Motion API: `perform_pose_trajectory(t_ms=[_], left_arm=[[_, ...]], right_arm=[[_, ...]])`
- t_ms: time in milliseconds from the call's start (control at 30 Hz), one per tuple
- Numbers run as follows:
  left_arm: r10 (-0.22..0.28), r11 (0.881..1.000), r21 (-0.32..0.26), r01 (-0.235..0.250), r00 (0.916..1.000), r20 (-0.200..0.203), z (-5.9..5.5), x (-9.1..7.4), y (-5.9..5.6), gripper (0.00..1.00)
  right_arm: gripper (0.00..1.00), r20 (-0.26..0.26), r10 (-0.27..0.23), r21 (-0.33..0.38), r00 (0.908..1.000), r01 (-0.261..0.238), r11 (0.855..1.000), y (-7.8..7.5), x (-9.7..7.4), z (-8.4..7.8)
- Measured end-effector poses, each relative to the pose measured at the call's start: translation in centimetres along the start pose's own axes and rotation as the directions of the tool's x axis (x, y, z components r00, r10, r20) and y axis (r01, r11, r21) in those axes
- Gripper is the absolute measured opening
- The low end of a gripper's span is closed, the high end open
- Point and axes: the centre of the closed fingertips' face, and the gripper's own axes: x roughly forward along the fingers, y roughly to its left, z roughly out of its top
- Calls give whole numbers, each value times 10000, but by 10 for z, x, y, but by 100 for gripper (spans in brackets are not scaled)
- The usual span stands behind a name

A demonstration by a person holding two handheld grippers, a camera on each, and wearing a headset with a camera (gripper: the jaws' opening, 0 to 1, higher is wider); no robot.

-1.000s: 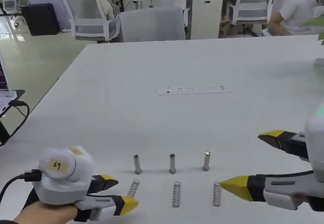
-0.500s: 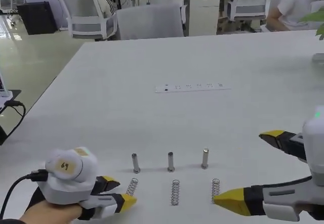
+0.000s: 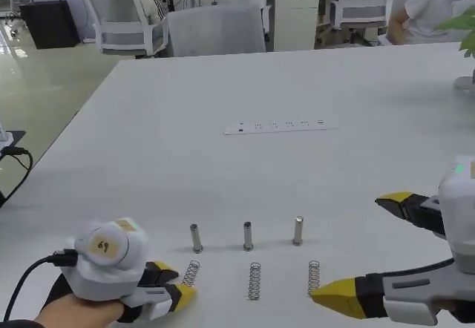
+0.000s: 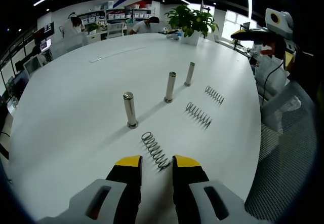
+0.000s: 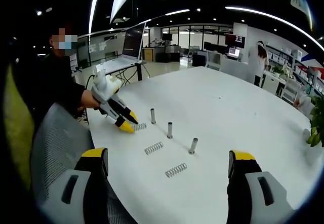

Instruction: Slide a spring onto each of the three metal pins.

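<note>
Straddling the near end of the left spring (image 3: pixel 191 272), the left gripper (image 3: pixel 176 283) keeps its jaws narrowly parted, the middle spring (image 3: pixel 254 280) lies before the upright metal pins (image 3: pixel 248 235), and the right gripper (image 3: pixel 349 246), spread wide and empty, hovers beside the right spring (image 3: pixel 313 277).

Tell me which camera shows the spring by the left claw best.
The left gripper view: the spring lies large, coils distinct, at the tips of the left claw. Head view and right gripper view show it small.

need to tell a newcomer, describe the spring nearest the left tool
On the white table, three springs lie in a row before three upright pins. It is the leftmost spring, slanted, its near end just at the left tool's yellow tips.
</note>
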Motion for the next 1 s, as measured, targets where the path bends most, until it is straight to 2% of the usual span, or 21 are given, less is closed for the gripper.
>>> perform_pose_trajectory(t_ms=[100, 233, 467, 633, 767, 867, 1000], left_arm=[[-19, 10000, 37, 19, 10000, -29, -2, 0, 1, 13], [233, 9996, 177, -232, 9997, -45, -4, -2, 7, 6], [354, 9993, 143, -354, 9994, -52, -4, -3, 10, 10], [420, 9990, 137, -419, 9991, -18, -4, -2, 11, 8], [511, 9984, 244, -511, 9987, -21, -5, -3, 14, 3], [527, 9986, 108, -527, 9986, 29, -5, -3, 15, 3], [504, 9984, 243, -504, 9987, -16, -7, -5, 16, 2]], right_arm=[[97, 58, -5, 40, 10000, 5, 10000, 0, 0, 1], [96, 36, 41, 16, 10000, -41, 10000, 1, 0, 1], [95, -28, 114, -27, 9999, -114, 9999, 3, 1, 0], [95, -34, 113, -59, 9999, -114, 9999, 3, 1, 0], [94, -44, 141, -87, 9999, -142, 9999, 4, 1, 0], [94, -22, 154, -167, 9999, -155, 9997, 5, 0, 3], [94, 38, 199, -265, 9998, -198, 9995, 8, -1, 7]])
